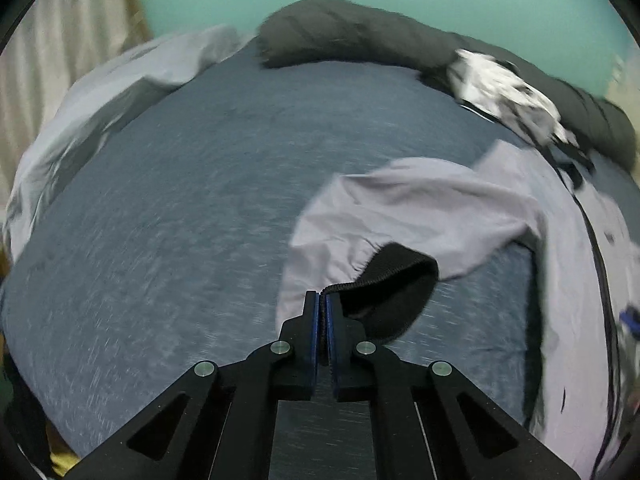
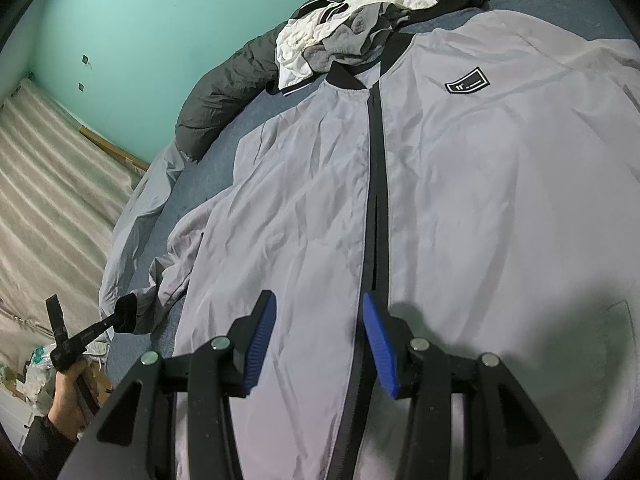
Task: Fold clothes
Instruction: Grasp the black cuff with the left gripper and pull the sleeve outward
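Note:
A light grey zip jacket with black collar, black zipper band and a black chest patch lies front-up on the blue bed. My left gripper is shut on the black ribbed cuff of its sleeve, lifted above the sheet. The right wrist view shows that same left gripper at the far left, held by a hand, clamped on the cuff. My right gripper is open, hovering over the jacket's lower front beside the zipper.
A heap of white, grey and black clothes lies by the jacket's collar. A dark grey rolled duvet runs along the turquoise wall. A pale grey cloth lies at the bed's left edge. A striped curtain hangs left.

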`<state>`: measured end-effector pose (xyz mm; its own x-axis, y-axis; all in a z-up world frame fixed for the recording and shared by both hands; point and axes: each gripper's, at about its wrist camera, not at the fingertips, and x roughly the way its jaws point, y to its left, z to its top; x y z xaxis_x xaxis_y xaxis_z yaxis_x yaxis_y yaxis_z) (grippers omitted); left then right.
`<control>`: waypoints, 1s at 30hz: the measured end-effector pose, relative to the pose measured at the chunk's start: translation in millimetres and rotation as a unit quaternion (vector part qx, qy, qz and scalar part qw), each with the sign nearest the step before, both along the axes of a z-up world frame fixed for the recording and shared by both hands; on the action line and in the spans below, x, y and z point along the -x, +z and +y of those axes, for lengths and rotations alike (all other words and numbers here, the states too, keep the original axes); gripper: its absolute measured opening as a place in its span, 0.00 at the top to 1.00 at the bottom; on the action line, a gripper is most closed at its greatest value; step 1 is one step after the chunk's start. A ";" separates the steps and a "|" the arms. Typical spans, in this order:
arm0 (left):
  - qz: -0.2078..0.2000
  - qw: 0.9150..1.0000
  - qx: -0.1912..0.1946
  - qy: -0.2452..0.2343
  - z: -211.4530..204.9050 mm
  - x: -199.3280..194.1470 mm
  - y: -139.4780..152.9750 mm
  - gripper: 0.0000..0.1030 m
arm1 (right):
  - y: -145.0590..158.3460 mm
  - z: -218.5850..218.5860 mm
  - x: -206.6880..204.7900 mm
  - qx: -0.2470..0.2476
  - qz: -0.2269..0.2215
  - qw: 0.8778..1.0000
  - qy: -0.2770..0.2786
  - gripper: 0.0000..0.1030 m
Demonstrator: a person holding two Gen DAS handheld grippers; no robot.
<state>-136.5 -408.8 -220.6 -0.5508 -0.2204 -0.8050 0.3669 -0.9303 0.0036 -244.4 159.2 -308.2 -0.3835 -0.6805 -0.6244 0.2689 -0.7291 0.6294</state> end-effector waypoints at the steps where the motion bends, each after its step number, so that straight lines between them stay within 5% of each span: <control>1: 0.000 1.000 -0.008 0.016 -9.5 0.3 -3.1 0.96 | -1.0 -0.4 0.1 0.000 -0.001 1.000 0.001 0.55; 10: 0.021 0.983 -0.084 0.160 -88.2 -32.5 -18.0 0.95 | -5.0 -1.0 -0.2 -0.002 -0.007 1.000 0.002 0.55; 16: 0.019 0.986 -0.025 0.166 -91.8 -35.4 -8.3 0.95 | -6.6 -2.0 -1.2 -0.004 -0.007 1.000 0.003 0.55; 18: 0.026 0.987 -0.022 0.157 -91.3 -35.0 -3.2 0.91 | -6.0 -2.8 -1.3 -0.004 -0.007 1.000 0.004 0.55; 20: 0.028 0.989 -0.022 0.145 -90.4 -31.7 -1.6 0.75 | -5.4 -3.6 -1.5 -0.005 -0.006 1.000 0.006 0.55; 30: 0.016 0.989 -0.055 0.135 -121.6 -6.4 -30.8 0.48 | -4.4 -8.4 0.2 -0.012 -0.001 1.000 0.012 0.55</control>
